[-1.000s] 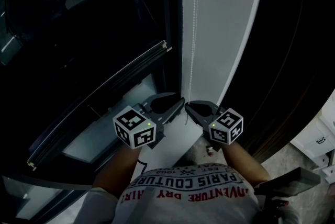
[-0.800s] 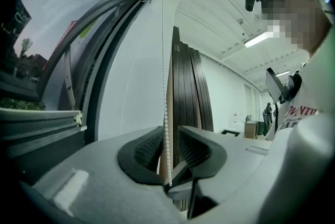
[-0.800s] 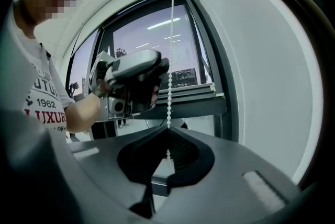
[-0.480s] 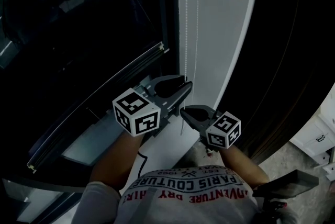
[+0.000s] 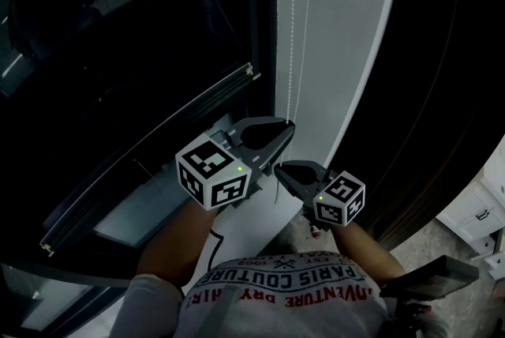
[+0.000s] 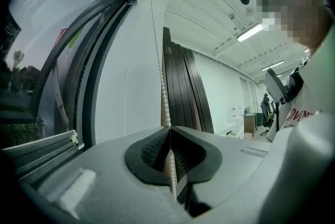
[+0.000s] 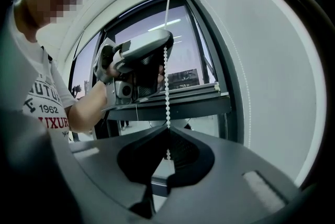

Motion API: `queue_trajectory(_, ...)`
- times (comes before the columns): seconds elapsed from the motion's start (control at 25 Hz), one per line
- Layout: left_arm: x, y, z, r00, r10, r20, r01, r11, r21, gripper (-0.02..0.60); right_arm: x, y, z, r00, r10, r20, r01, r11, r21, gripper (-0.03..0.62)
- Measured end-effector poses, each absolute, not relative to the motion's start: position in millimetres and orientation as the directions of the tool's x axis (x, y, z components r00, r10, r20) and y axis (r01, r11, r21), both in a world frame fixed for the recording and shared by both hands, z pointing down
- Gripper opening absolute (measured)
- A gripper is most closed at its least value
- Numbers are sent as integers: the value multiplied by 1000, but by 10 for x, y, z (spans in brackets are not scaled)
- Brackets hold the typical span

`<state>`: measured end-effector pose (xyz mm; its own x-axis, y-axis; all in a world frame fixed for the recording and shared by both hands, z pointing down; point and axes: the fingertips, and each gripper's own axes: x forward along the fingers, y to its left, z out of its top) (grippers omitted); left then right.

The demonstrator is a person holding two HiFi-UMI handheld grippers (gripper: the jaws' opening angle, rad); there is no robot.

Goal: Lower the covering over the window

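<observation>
Chain (image 5: 291, 52) in left gripper (image 5: 289, 128), right gripper (image 5: 278, 167), beside frame edge (image 5: 264, 28)

The person wears a white T-shirt (image 5: 284, 293), seen at the bottom centre of the head view, with short sleeves and bands of red and dark lettering across it. The left gripper (image 5: 286, 129) and the right gripper (image 5: 279, 169) each have a smooth grey moulded shell that narrows to two jaws lined with black ribbed pads (image 6: 152, 147). The left cube (image 5: 213, 181) and the right cube (image 5: 340, 199) are white with black square markers, and each shows a small green light.
</observation>
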<state>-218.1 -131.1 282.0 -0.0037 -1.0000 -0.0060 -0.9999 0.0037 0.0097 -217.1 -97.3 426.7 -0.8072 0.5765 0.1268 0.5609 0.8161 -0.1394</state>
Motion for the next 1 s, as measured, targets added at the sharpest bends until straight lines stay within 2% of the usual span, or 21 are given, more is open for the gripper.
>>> queue_trajectory(0.2, -2122, -1345, 3071, 18, -999, 34, -1000, -18, 21, 6, -2120, -1011, 4510, -803, 575, 155, 544, 814, -204, 5)
queue_trajectory(0.68, -2106, -1467, 3938, -7, -992, 124, -996, 18, 85, 7, -1976, -1174, 5359, -780, 538, 321, 455, 838, -300, 6)
queue_trajectory(0.88, -2152, -1450, 4172, -41, -987, 154, -995, 55, 83, 6, -1948, -1137, 5578, -753, 539, 377, 462, 842, -279, 8)
queue_trajectory(1.0, -2170, -1429, 4234, -50, -989, 141, -993, 64, 95, 6, -1931, -1097, 5624, -745, 555, 369, 498, 832, -246, 14)
